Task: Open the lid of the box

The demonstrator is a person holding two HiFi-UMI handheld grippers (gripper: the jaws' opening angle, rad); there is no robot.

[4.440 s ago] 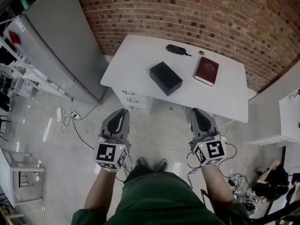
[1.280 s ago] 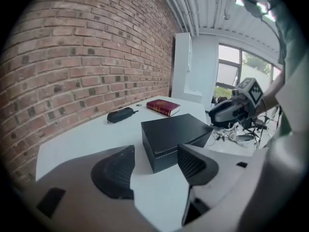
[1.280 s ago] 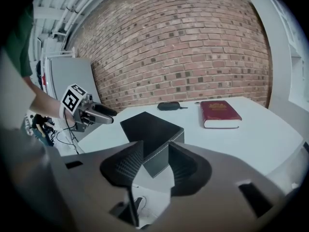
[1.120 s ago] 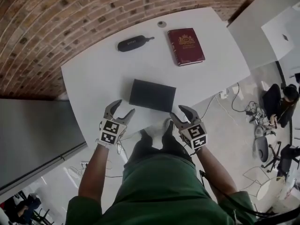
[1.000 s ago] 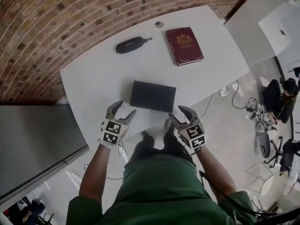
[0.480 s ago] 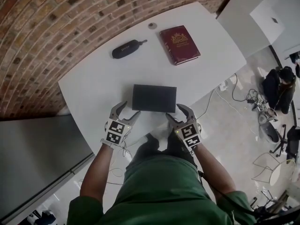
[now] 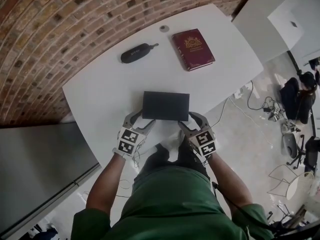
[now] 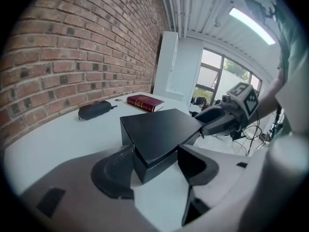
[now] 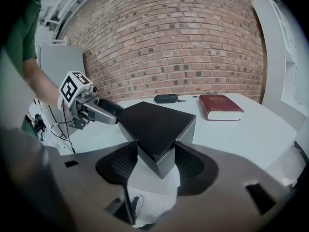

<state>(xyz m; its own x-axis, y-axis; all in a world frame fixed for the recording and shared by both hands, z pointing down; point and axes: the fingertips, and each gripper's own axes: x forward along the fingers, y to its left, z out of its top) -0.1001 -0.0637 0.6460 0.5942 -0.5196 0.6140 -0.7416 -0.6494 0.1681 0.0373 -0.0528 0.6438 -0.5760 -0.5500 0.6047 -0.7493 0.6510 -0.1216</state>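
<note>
A: Since half a second back, the left gripper (image 7: 141, 120) has slid in toward the black box (image 7: 166, 105). It is now at the box's near left corner. The right gripper (image 7: 187, 120) has hardly shifted and is at the near right corner.

B: How wide are they?

A: Both are wide, though each has just been closing a little. In the left gripper view the corner of the box stands between the jaws. One pad lies right against one side of the corner, and a clear gap shows between the other pad and the box.

B: And the right one?

A: It straddles its own corner the same way. In the right gripper view both pads are very near the box's two sides. Whether they actually touch, I can't tell. Nothing is clamped or lifted.

B: Where is the box itself?

A: It lies flat on the white table (image 7: 100, 84), close to the near edge, with its long side toward the person. Its lid is down, and only a thin seam shows along the side.

B: Anything else on the table?

A: A red book (image 7: 193, 49) and a black pouch (image 7: 136, 53) lie well beyond the box, toward the brick wall (image 7: 60, 19), apart from both grippers.
</note>
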